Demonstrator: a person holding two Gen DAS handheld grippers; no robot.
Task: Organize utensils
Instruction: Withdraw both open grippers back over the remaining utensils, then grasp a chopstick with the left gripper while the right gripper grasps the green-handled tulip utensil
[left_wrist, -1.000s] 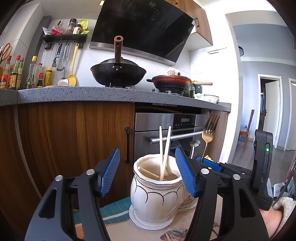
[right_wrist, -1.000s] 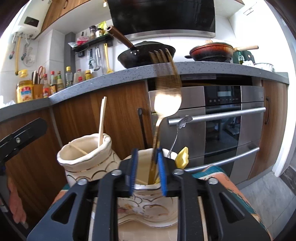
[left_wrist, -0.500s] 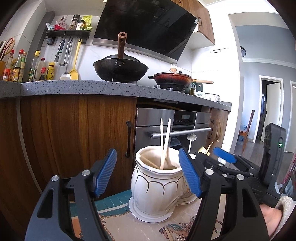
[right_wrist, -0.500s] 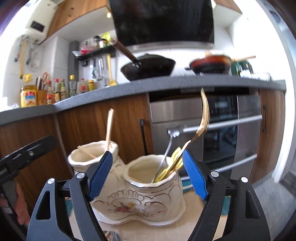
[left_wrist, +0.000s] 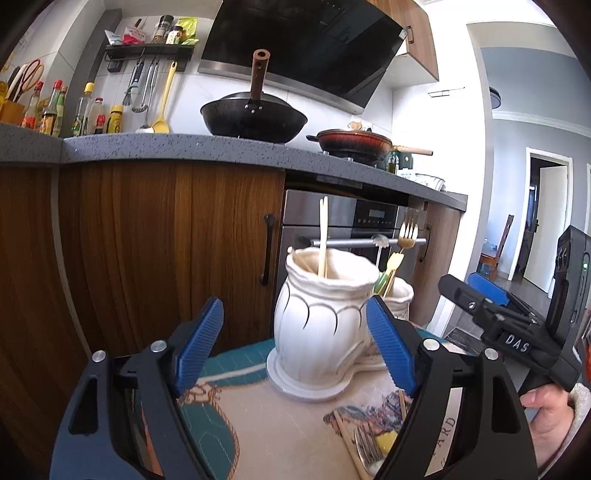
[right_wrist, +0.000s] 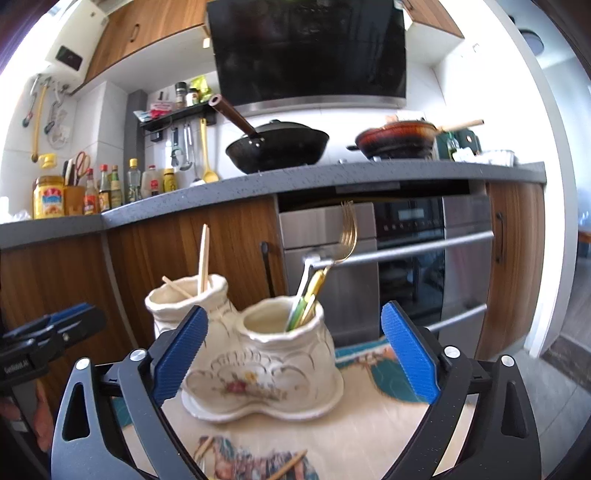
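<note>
Now both grippers — left (left_wrist: 295, 347), right (right_wrist: 291, 350) — point near-level, jaws opening (nothing gripped), flanking the holder (right_wrist: 266, 354).

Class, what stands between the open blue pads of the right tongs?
In the right wrist view, the shorter ceramic pot holding the gold fork, untouched by the opening right tongs.

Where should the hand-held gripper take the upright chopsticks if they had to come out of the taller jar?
Grip the chopsticks on the bare shaft above the rim of the taller jar, coming in level from the front, pads either side. They stand nearly upright and close together, so one pinch should catch both; then lift straight up. The lower ends are hidden inside the jar.
</note>
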